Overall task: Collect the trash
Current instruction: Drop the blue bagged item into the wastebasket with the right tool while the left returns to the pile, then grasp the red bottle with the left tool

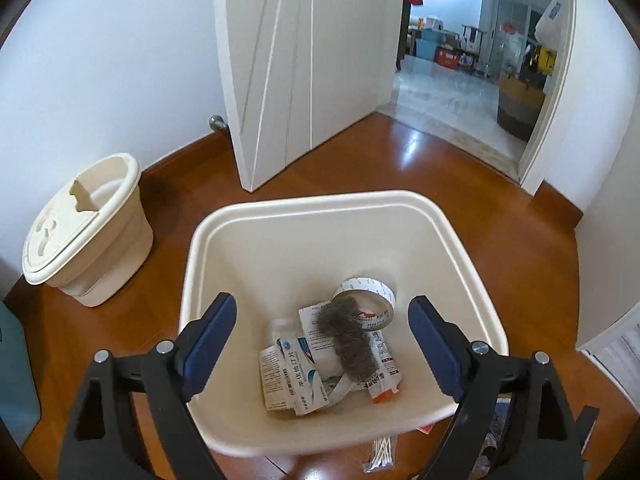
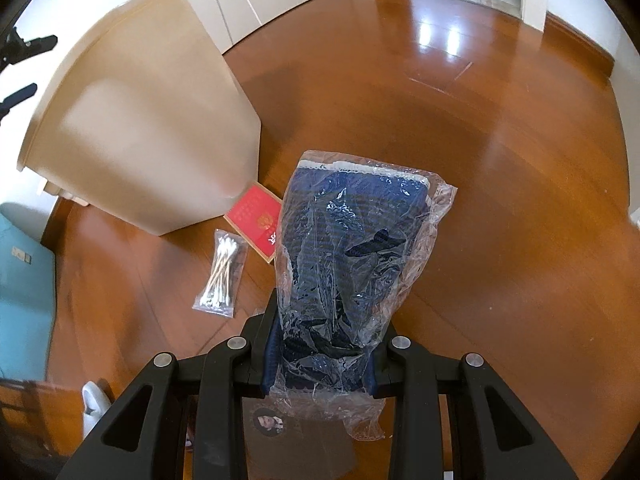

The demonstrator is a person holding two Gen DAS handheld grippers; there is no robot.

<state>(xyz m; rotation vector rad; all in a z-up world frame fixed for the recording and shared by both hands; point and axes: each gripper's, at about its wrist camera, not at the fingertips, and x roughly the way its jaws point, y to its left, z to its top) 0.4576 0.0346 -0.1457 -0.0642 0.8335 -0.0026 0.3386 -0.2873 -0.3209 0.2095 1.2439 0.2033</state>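
Note:
A cream trash bin (image 1: 400,208) stands open below my left gripper (image 1: 322,344), which is open and empty above its near rim. Inside lie a tape roll (image 1: 372,292), a grey fuzzy strip (image 1: 352,336) and crumpled medicine boxes (image 1: 292,376). My right gripper (image 2: 320,364) is shut on a clear plastic bag holding dark blue fabric (image 2: 352,248), lifted above the floor to the right of the bin (image 2: 140,128). A packet of cotton swabs (image 2: 222,276) and a red booklet (image 2: 256,220) lie on the floor beside the bin. The swabs also show in the left wrist view (image 1: 382,450).
A second cream bin with a slotted lid (image 1: 84,232) stands against the left wall. A white door (image 1: 304,64) stands open to a tiled hallway (image 1: 448,96). The floor is polished wood (image 2: 500,200). A teal object (image 2: 24,280) sits at the left edge.

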